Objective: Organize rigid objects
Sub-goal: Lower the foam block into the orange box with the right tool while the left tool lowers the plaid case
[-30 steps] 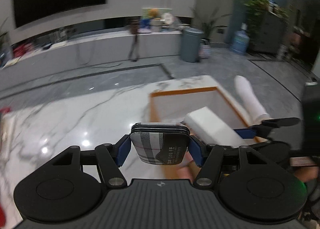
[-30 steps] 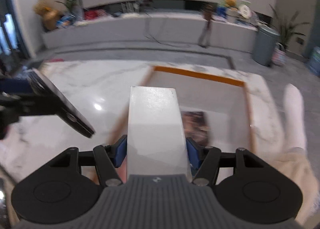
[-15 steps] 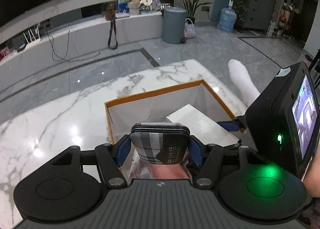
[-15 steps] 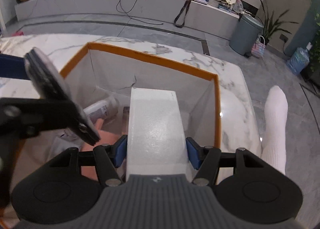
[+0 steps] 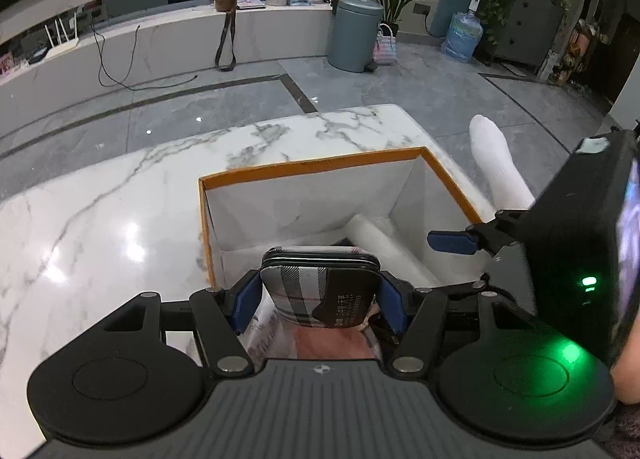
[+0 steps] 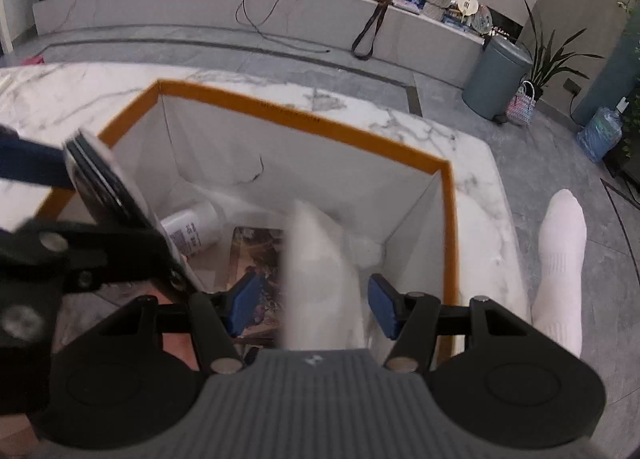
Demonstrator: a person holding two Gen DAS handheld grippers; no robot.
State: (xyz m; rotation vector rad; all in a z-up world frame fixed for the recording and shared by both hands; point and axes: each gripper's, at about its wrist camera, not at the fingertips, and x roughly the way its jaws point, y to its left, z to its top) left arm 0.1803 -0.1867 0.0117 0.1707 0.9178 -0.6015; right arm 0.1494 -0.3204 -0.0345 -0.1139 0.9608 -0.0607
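Over the orange-rimmed box (image 5: 312, 169), the left gripper (image 5: 319, 297) clamped the plaid case (image 5: 316, 291), while the right gripper (image 6: 314, 301) stood spread, the blurred white box (image 6: 320, 279) loose between its pads.

The box (image 6: 352, 139) sits on the table (image 5: 100, 227), near its right end. Inside the box, a bottle (image 6: 192, 227) lies at the left, a flat picture card (image 6: 256, 255) lies just right of it, and a long block (image 6: 320, 279) is right of that (blurred). The foot (image 6: 560, 259) is right of the table.
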